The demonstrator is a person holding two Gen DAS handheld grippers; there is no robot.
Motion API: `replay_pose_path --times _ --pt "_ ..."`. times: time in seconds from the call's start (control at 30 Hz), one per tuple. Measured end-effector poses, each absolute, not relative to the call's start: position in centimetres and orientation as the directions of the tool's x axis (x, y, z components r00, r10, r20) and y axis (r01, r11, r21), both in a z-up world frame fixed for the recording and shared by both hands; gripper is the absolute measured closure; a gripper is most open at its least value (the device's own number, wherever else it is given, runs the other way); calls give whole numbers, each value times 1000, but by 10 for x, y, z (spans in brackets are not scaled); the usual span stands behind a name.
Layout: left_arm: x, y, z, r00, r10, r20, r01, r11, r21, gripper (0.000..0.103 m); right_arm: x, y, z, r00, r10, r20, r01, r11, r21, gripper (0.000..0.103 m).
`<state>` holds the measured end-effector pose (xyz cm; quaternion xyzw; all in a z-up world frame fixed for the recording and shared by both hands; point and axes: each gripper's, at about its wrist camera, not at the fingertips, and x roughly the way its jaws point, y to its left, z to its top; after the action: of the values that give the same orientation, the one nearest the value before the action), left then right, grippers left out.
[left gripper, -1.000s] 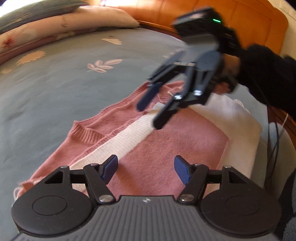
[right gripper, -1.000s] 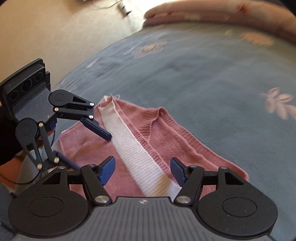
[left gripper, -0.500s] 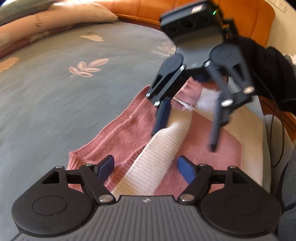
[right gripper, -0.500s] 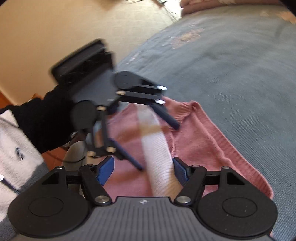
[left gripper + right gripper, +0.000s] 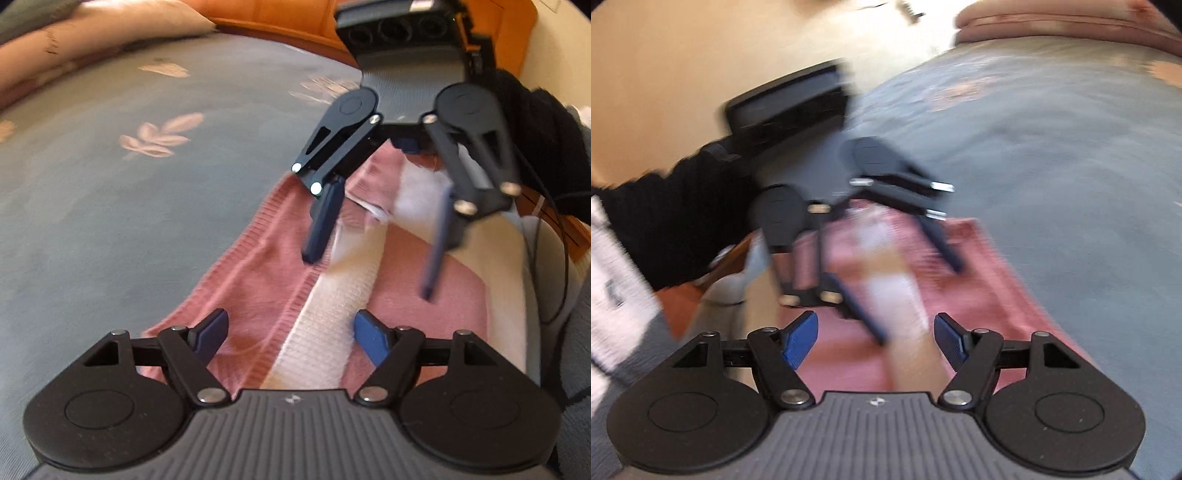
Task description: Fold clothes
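Over the last second I swing both my grippers in to face each other above the pink-and-cream sweater (image 5: 369,295) lying on the bed (image 5: 129,203), left gripper (image 5: 291,332) and right gripper (image 5: 875,332) spread wide, gripping nothing, seemingly poised to pinch its cream band.

Setting was a home bedroom. A bed with a grey-blue bedspread (image 5: 110,206) printed with pale leaf motifs filled both views; pillows (image 5: 92,40) lay at its head against an orange wooden headboard (image 5: 280,18).
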<state>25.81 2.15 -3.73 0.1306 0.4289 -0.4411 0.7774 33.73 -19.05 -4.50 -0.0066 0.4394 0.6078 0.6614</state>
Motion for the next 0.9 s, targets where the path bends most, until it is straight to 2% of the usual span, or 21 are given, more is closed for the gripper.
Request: replay_pose_path --times 0.17,0.3,0.43,0.5,0.57,0.7,0.83,0.9 --pt "254 38 -28 326 -531 -782 723 673 -156 28 332 -215 -40 40 794 -607 -772 410 485 29" --pt "233 68 -11 408 -520 -750 616 764 -194 28 312 -223 -28 140 744 -653 -744 514 427 29" --pt "211 99 4 483 -495 -722 498 834 -239 30 282 -228 -15 173 726 -665 -755 532 385 29" --pt "202 109 0 495 -475 -728 457 854 -247 36 267 -227 -13 179 722 -669 -759 534 373 29" --pt "191 117 -8 496 -456 -739 421 871 -254 48 256 -227 -10 185 720 -669 -758 538 369 29" --pt "182 126 -29 532 -379 -757 349 913 -212 49 239 -228 -4 199 722 -663 -752 546 369 29" --pt "178 146 -34 537 -420 -731 315 904 -288 49 228 -228 -3 210 724 -657 -737 558 380 29" --pt "179 146 -38 527 -413 -742 319 906 -278 49 226 -230 -4 211 727 -653 -728 563 391 29"
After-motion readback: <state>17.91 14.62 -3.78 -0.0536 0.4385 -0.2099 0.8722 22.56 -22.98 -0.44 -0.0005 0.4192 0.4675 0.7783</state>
